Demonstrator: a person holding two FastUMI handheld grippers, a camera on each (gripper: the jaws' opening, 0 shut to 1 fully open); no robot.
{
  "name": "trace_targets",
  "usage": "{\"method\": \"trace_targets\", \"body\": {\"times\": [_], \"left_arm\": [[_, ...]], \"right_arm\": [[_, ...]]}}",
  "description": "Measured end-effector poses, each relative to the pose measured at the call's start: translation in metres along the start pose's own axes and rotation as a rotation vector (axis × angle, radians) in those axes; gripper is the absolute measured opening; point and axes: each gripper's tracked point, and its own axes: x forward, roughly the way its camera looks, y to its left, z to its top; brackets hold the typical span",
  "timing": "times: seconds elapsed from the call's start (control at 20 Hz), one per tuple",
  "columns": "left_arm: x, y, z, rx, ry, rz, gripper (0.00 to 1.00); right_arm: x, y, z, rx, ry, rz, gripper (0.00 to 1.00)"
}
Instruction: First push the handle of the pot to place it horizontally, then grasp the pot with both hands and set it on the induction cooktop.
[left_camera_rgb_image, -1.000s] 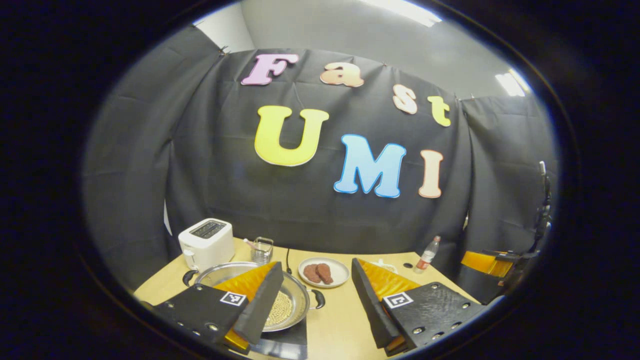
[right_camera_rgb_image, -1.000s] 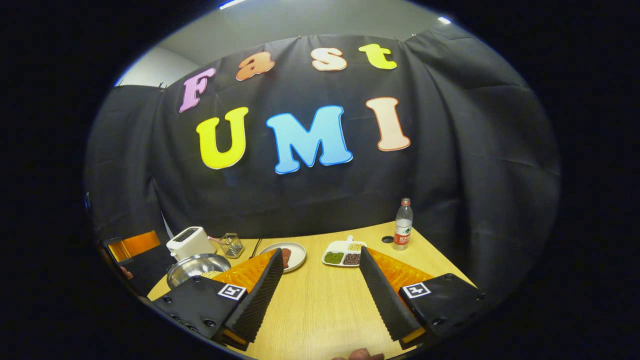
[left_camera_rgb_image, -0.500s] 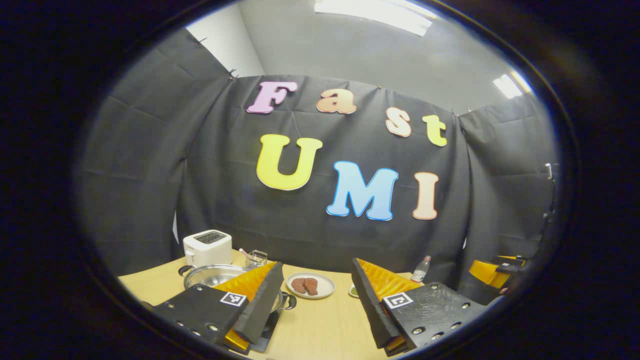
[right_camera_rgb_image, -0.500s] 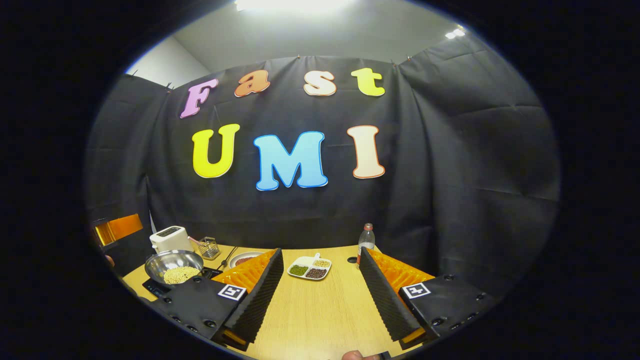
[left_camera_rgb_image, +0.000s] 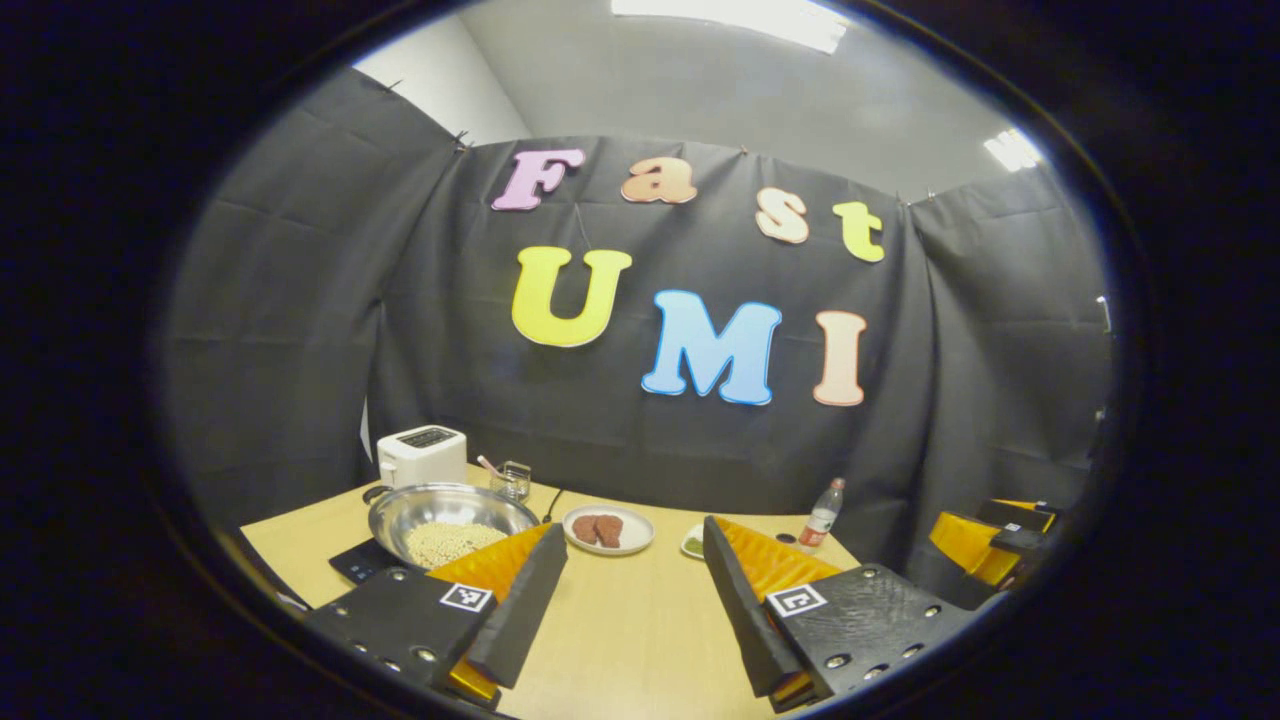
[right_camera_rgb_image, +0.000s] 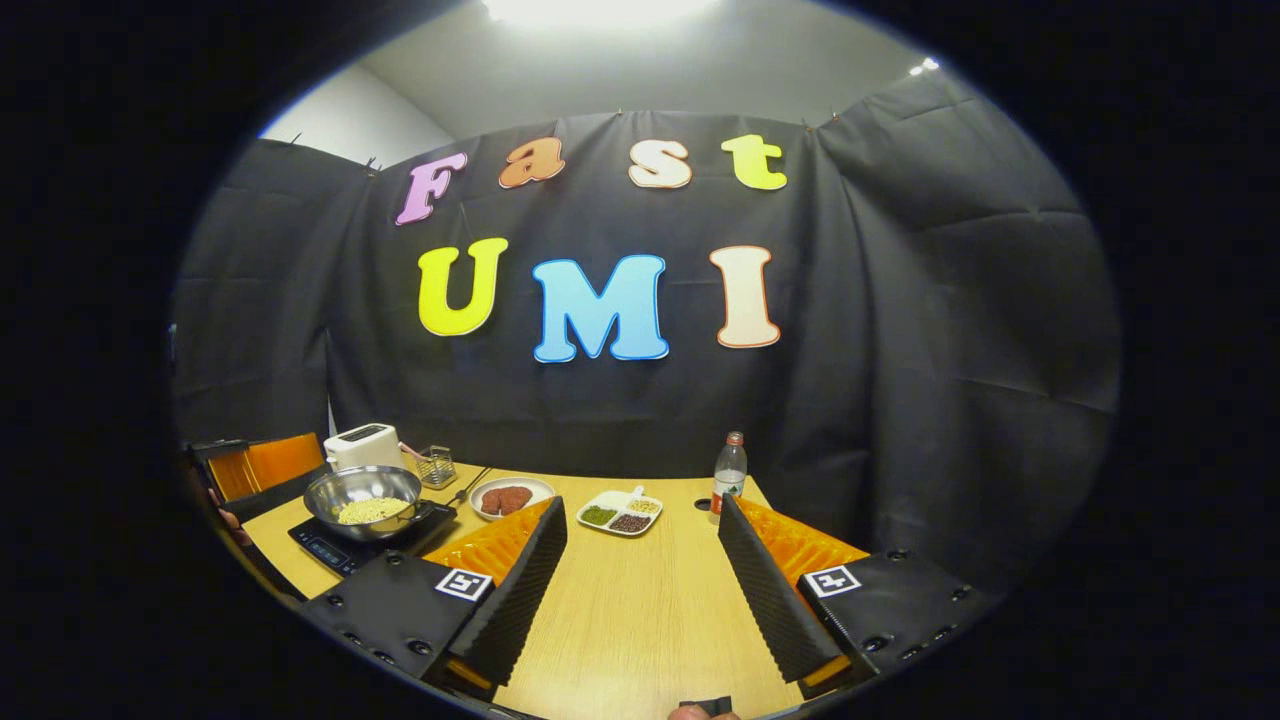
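Your worktop (right_camera_rgb_image: 640, 600) is pale wood, enclosed by black cloth walls under a grey ceiling with bright lights. At far left in the right gripper view, the pot (right_camera_rgb_image: 363, 489) sits on the induction cooktop (right_camera_rgb_image: 335, 545): a shiny steel bowl shape, holding pale beans. Behind it stand a white toaster (right_camera_rgb_image: 364, 445) and a small wire holder (right_camera_rgb_image: 435, 466). Further right lie a plate of brown patties (right_camera_rgb_image: 510, 497), a divided dish of beans (right_camera_rgb_image: 620, 512) and a water bottle (right_camera_rgb_image: 729, 467). Both your left tongs (left_camera_rgb_image: 630, 590) and right tongs (right_camera_rgb_image: 640, 590) are released, jaws spread wide and holding nothing, above bare worktop.
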Motion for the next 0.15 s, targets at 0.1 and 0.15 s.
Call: {"method": "trace_targets", "body": {"times": [0.1, 0.15], "left_arm": [[-0.0032, -0.0075, -0.0037, 0.007, 0.008, -0.013, 0.77], [-0.0029, -0.0108, -0.0037, 0.013, 0.006, -0.026, 0.77]], "right_arm": [[-0.0022, 0.0000, -0.0002, -0.005, 0.000, -0.012, 0.97], [-0.0045, 0.0008, 0.0001, -0.010, -0.002, -0.020, 0.92]]}}
